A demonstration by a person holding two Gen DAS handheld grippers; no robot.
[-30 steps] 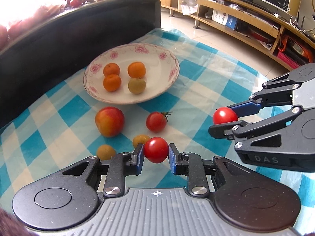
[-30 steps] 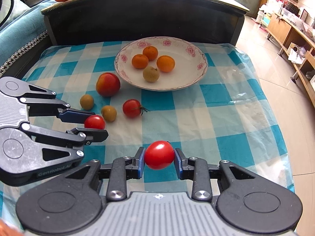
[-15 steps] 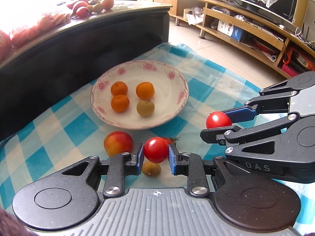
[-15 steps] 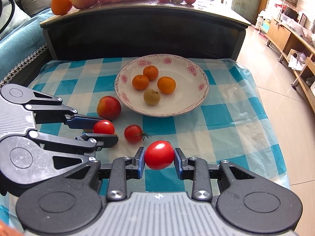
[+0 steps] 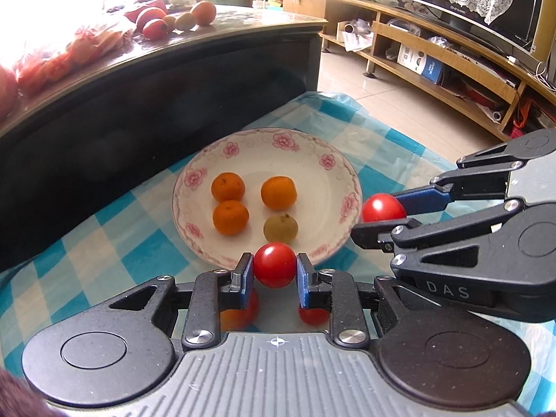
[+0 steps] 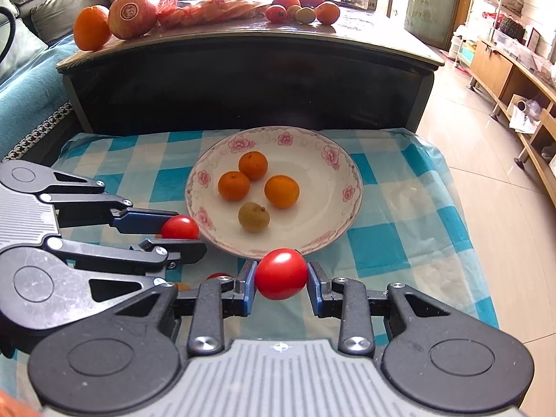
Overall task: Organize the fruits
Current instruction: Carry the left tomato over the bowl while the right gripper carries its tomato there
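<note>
A white plate [image 5: 312,160] with pink flowers sits on the blue checked cloth and holds three small oranges [image 5: 227,186] and a brownish-green fruit [image 5: 280,228]. My left gripper [image 5: 272,271] is shut on a red tomato [image 5: 274,264] just short of the plate's near rim. My right gripper [image 6: 281,279] is shut on another red tomato [image 6: 280,274], also at the plate's [image 6: 342,177] near rim. Each gripper shows in the other's view, the right one [image 5: 385,213] beside the plate's right rim, the left one [image 6: 177,227] beside its left rim.
A dark coffee table [image 6: 250,69] stands behind the cloth with oranges, an apple and bagged fruit on top. More fruit lies on the cloth under my left gripper [image 5: 239,312], mostly hidden. A wooden TV shelf [image 5: 451,66] and tiled floor are on the right.
Both grippers have moved forward toward the plate with their tomatoes held. The loose fruit on the cloth has slipped under the left gripper's fingers.
</note>
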